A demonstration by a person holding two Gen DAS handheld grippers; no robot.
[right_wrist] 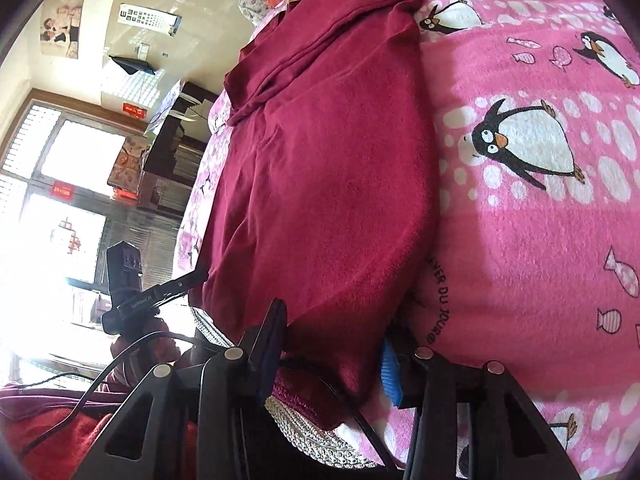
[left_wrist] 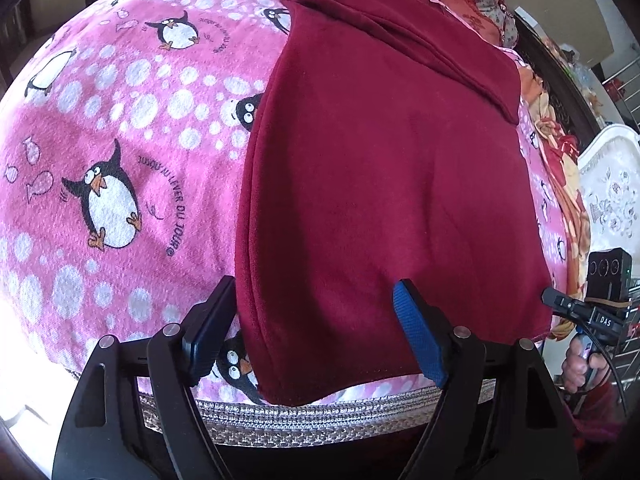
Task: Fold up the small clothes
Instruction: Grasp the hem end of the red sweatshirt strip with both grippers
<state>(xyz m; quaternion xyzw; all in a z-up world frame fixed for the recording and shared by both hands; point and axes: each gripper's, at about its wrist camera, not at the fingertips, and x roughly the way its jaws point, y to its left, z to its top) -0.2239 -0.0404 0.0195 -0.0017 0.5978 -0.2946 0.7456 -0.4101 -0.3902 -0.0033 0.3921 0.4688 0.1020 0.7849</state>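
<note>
— Where was the maroon garment (left_wrist: 384,184)?
— Spread flat on the pink penguin blanket (left_wrist: 120,128) over the bed, near its front edge.
— And the jaws?
— Left gripper (left_wrist: 316,332) stood apart, straddling the garment's near left corner. Right gripper (right_wrist: 332,352) stood apart too, the hem between its fingers.

Bed covered by a pink fleece blanket (left_wrist: 120,128) printed with penguins, white dots, small fish and French lettering. A dark red garment (left_wrist: 384,184), folded lengthwise, lies flat directly on the blanket, its hem reaching the near edge of the bed. Beneath the blanket, a woven grey mat edge (left_wrist: 304,412) shows along that near side. Patterned bedding (left_wrist: 568,208) lies bunched beside the garment.
</note>
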